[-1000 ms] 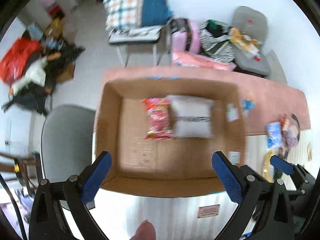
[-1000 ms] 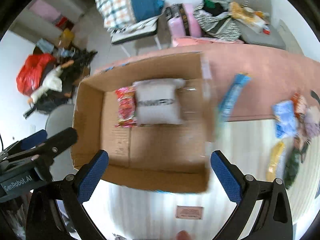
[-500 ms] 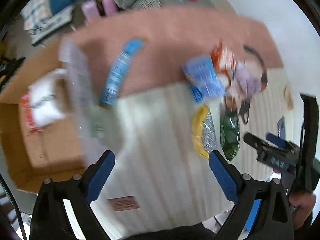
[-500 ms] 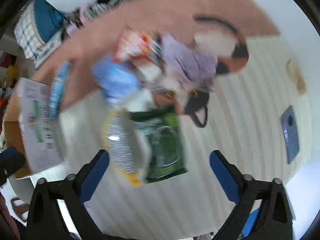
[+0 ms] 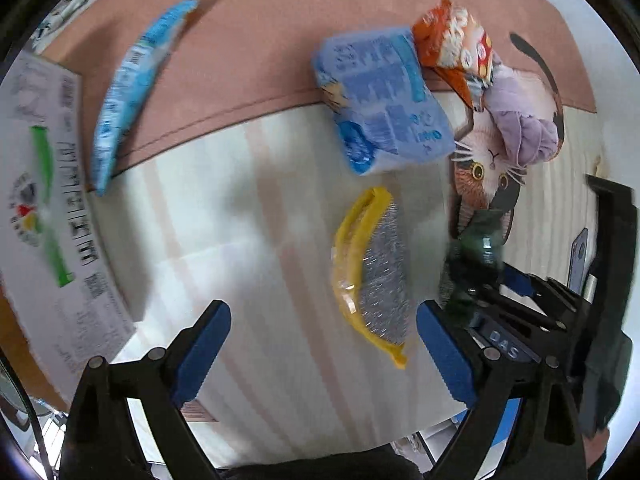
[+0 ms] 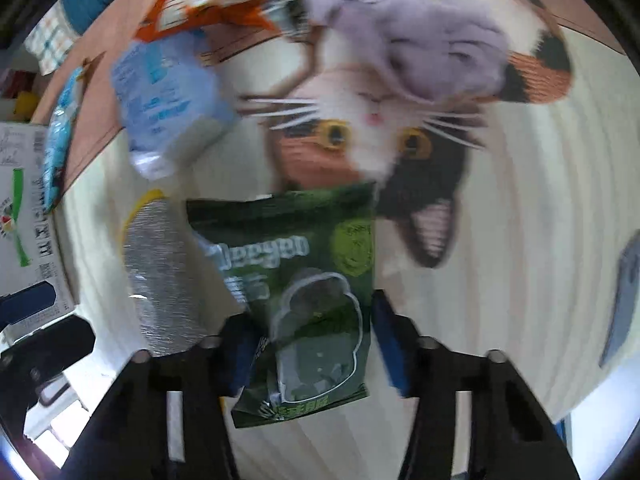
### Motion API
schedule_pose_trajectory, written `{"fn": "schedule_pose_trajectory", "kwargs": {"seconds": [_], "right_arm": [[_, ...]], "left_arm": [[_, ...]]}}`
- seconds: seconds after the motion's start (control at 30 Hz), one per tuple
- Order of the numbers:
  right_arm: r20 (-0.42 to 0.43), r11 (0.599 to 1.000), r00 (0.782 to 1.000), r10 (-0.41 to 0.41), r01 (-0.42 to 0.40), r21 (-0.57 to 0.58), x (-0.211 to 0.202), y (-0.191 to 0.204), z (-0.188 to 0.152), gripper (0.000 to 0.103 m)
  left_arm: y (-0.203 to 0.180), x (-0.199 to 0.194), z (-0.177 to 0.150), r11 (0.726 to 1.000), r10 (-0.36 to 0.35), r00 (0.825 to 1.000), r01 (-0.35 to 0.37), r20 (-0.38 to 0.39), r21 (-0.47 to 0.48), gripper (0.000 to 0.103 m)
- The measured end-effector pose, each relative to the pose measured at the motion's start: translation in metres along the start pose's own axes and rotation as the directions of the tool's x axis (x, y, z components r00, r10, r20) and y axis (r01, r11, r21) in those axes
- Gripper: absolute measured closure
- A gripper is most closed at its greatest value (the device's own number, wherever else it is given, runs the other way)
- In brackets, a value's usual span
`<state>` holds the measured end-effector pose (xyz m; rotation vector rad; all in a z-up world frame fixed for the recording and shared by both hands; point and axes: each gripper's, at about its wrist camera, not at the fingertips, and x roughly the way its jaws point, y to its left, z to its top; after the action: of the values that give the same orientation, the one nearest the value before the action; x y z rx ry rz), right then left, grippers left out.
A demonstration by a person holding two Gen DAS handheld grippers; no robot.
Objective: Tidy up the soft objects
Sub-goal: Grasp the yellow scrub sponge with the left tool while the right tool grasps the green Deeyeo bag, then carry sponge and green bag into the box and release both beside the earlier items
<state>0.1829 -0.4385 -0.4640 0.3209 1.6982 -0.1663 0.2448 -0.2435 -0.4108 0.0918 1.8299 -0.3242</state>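
— So, what is the right tool doing?
— Its fingers pinch the green bag on the table.
— And the left tool?
— Spread wide, holding nothing, with the yellow bag just beyond it.

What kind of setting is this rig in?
Probably a home table: a cat-print mat, snack packs like the green pouch between the right gripper fingers, and a cardboard box flap alongside.
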Motion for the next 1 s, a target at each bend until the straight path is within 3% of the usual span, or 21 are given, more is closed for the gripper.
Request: {"fn": "schedule_pose_trajectory", "kwargs": {"seconds": [0.2, 0.27, 0.47, 0.57, 0.63, 0.7, 0.77, 0.8, 1.0], "right_arm": [[-0.016, 1.000, 1.000, -0.016, 0.016, 0.022, -0.003, -0.025, 0.000, 0.051], [-0.035, 1.000, 0.999, -0.024, 0.025, 0.018, 0.000, -0.030, 0.003, 0.047], [-0.067, 1.000, 0.998, -0.012, 0.014, 0.026, 0.009, -0.046, 0.009, 0.043], [-0.073, 0.999, 0.997, -0.021, 0.023, 0.029, 0.010, -0.051, 0.010, 0.042], [-0.071, 0.999, 0.997, -0.033, 0.036, 0.030, 0.011, -0.053, 0.014, 0.042], [-0.067, 0.998, 0.996, -0.057, 0.059, 0.027, 0.013, -0.049, 0.012, 0.042], [-0.058, 0.997, 0.996, -0.073, 0.075, 0.030, 0.012, -0.047, 0.011, 0.049], [-0.055, 0.997, 0.996, -0.075, 0.077, 0.029, 0.012, -0.044, 0.010, 0.061], [0.005, 0.997, 0.998, -0.068, 0.068, 0.032, -0.023, -0.016, -0.003, 0.067]], "left_arm": [[-0.024, 0.039, 0.009, 1.000, -0.007, 0.997, 0.007, -0.075, 0.004, 0.008], [-0.028, 0.052, 0.011, 1.000, 0.002, 0.995, -0.002, -0.095, -0.002, 0.008], [-0.027, 0.068, 0.012, 0.999, 0.044, 0.995, -0.046, -0.093, -0.017, 0.014], [-0.033, 0.066, 0.008, 0.994, 0.108, 0.991, -0.108, -0.073, 0.016, 0.029], [-0.038, 0.063, 0.003, 0.985, 0.166, 0.985, -0.164, -0.049, 0.047, 0.049], [-0.041, 0.060, -0.002, 0.979, 0.190, 0.982, -0.188, -0.020, 0.080, 0.054], [-0.041, 0.059, -0.006, 0.976, 0.198, 0.980, -0.196, -0.012, 0.090, 0.056], [-0.039, 0.058, -0.009, 0.977, 0.196, 0.981, -0.195, -0.004, 0.086, 0.057], [-0.009, 0.013, -0.046, 0.989, 0.128, 0.988, -0.134, 0.089, 0.068, 0.058]]}}
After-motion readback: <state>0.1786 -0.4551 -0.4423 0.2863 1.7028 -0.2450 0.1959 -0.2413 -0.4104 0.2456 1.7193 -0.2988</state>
